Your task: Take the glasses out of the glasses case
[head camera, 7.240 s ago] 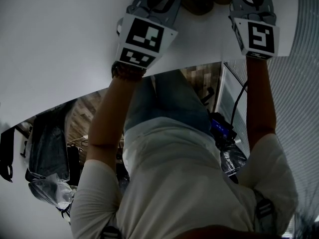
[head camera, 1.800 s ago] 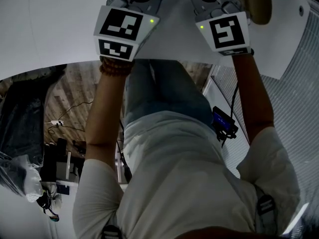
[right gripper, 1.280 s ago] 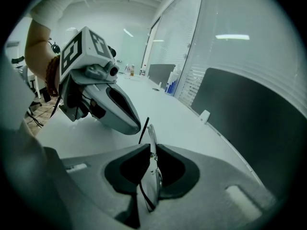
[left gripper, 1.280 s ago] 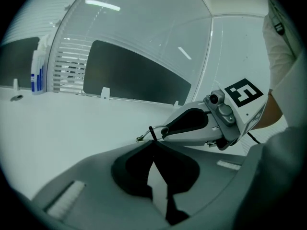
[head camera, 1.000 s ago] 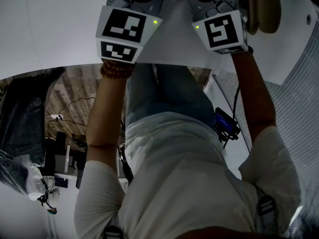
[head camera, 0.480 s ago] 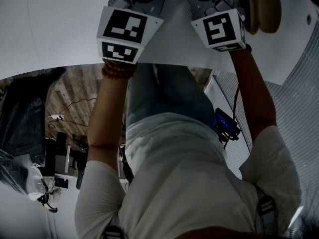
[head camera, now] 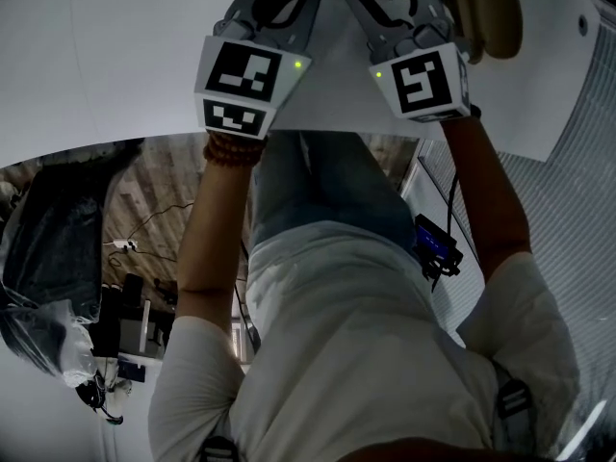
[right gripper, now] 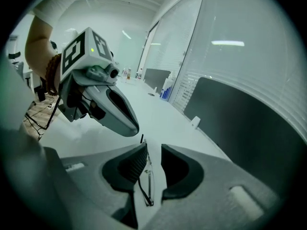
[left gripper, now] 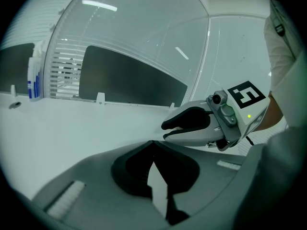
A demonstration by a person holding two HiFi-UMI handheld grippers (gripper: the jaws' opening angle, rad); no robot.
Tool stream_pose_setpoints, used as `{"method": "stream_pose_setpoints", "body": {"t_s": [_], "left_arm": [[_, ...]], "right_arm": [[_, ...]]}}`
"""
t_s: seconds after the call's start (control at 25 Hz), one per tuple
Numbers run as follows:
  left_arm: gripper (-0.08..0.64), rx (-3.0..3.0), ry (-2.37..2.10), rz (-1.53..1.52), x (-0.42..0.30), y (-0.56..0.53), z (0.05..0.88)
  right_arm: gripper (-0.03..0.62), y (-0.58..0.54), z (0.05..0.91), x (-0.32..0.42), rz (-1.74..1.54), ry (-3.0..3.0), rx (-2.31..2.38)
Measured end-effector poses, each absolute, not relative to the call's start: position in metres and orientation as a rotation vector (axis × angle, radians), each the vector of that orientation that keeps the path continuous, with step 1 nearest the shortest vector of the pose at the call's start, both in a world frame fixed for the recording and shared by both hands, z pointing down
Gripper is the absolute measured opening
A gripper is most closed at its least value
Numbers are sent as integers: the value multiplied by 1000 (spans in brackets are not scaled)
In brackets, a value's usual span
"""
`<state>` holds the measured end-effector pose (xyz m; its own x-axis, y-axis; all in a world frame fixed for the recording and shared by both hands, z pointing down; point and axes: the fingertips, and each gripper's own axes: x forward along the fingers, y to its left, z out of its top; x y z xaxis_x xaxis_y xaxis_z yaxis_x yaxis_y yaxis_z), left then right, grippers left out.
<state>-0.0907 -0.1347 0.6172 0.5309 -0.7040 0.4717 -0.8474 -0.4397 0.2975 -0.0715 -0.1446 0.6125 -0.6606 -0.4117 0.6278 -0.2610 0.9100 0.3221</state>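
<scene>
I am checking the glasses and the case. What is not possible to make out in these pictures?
- Glasses: right gripper view only; a thin frame between the right gripper jaws, which have just been opening; lenses too faint to see.
- Glasses case: head view; partly behind the right gripper, so open or closed is unclear.
- Far end of the glasses: right gripper view; it ends close to the left gripper tip, so contact is unclear.

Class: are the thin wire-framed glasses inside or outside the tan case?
Outside: thin wire-framed glasses lie against bare white table; tan case sits apart.
</scene>
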Motion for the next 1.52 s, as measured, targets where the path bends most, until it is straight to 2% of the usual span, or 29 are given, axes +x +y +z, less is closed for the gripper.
{"method": "stream_pose_setpoints", "body": {"t_s": [0.72,1.16,1.52], "left_arm": [[2,2451,-1231,237,-49,-141,469],[2,2548,-1202,39,-38,-104,346],[2,2659,-1116,-29,-11,-60,284]], "right_arm": [[3,-149,428,-7,-270,-2482,872],[2,-104,312,15,-184,-2693,1108],[2,-56,249,30,-166,-2785,1192]]}}
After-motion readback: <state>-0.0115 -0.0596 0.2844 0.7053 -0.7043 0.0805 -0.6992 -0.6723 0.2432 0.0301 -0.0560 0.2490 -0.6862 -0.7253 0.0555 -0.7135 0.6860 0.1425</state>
